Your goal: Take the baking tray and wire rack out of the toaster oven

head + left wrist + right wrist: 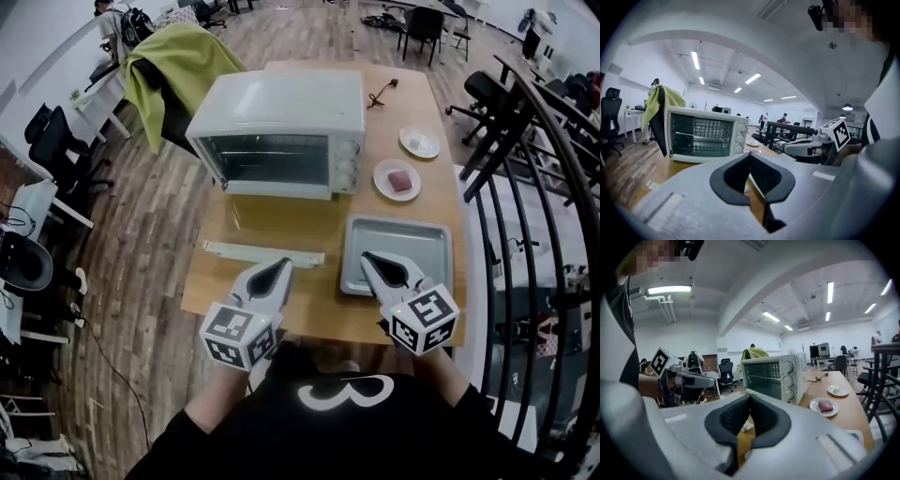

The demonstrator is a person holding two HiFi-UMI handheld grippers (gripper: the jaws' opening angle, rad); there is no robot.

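A: State of the left gripper (281, 268)?
B: Closed, pad against pad, gripping nothing. Held above the table (309, 225), tips aimed at the toaster oven (281, 131).
A: And the right gripper (372, 261)?
B: Same: pressed tight and empty. Held over the near left corner of the baking tray (417, 246).
A: Tray outside the oven, then?
B: Yes. Flat on the table, directly beneath and ahead of the right jaws, off to the right of the left jaws.
A: And the wire rack?
B: Hard to say. Just ahead of the left jaws, a pale long strip (264, 254), flat on the wood, too thin-looking to name for sure. Straight beyond both pairs of jaws, the oven with its door shut, and behind the glass a thin level line, possibly a shelf.
A: Anything else past the tips?
B: Beyond the right jaws, past the tray, a plate with a pink piece (397, 179). Further on, a smaller plate (419, 142).
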